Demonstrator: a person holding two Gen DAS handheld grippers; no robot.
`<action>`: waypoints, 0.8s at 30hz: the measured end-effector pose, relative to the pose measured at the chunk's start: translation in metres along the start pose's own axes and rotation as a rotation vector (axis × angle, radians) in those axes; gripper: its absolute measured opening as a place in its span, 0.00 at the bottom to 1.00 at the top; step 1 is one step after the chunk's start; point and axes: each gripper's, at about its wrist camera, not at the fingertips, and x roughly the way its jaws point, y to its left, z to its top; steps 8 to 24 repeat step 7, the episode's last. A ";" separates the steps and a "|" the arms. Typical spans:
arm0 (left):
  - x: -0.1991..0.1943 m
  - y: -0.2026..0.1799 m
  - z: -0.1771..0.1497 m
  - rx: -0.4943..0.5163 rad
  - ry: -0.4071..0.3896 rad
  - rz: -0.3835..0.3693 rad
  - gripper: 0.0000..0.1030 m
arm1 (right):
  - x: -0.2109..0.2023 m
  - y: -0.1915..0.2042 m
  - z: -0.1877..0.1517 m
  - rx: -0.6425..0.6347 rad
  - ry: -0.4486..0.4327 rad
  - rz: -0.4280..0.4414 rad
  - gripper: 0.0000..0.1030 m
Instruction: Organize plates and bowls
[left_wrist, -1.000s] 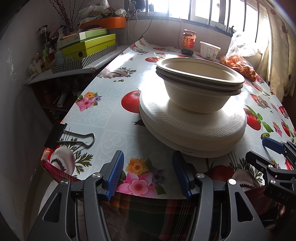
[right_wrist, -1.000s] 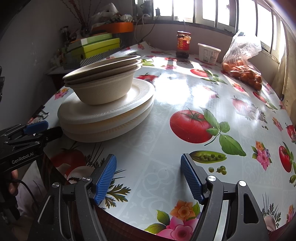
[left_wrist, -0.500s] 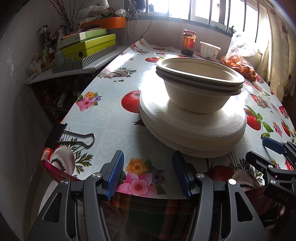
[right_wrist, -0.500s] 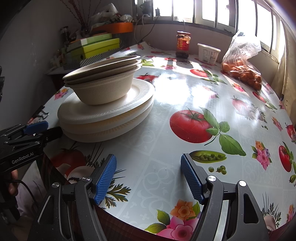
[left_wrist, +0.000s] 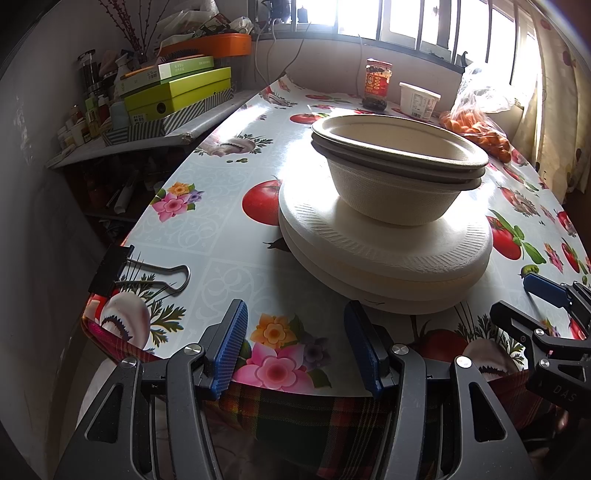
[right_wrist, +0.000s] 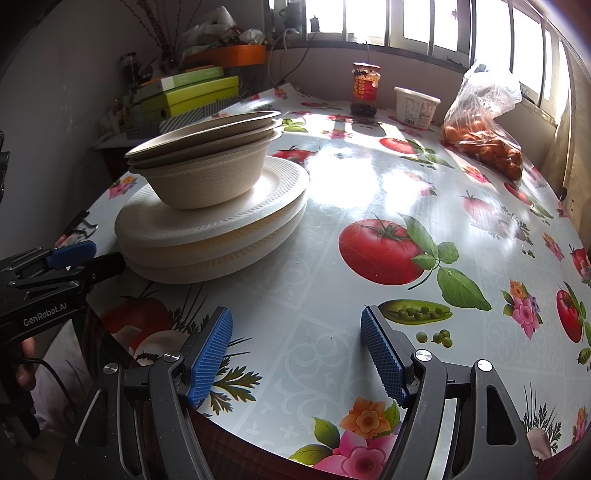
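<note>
Where the stack is: we've got the bowls (left_wrist: 399, 173) nested together and sitting on top of the plates (left_wrist: 384, 254), all one pile near the front edge of the worktop (right_wrist: 369, 206), toward its left corner.

Left hand-held gripper (left_wrist: 295, 349): wide apart, nothing in it, hanging just off the front edge right in front of the pile.

Right hand-held gripper (right_wrist: 295, 354): also spread wide and empty, over the front edge, with the pile off to its left.

How it'll handle: looks to us like moulded pulp or foam, so very light, a bit flexy, matte and not slippery. Squeeze too hard and the rim probably dents.

Where we'd grab: the bowls by the rolled rim, one pad inside and one outside. For the plates, the overhanging edge nearest the front.

Watch out: nested bowls may cling, so lifting the top one could drag the others along.

Other stuff: binder clip (left_wrist: 136, 273) at the left corner; jar (right_wrist: 365, 88), tub (right_wrist: 415, 105) and bagged fruit (right_wrist: 484, 125) along the far edge, well clear.
</note>
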 end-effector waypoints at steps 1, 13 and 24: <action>0.000 0.000 0.000 0.001 -0.001 0.001 0.54 | 0.000 0.000 0.000 0.000 0.000 0.000 0.71; 0.000 0.000 0.001 0.002 0.001 -0.001 0.54 | 0.000 0.000 0.000 0.000 0.000 0.000 0.71; 0.000 0.000 0.001 0.002 0.001 -0.001 0.54 | 0.000 0.000 0.000 0.000 0.000 0.000 0.71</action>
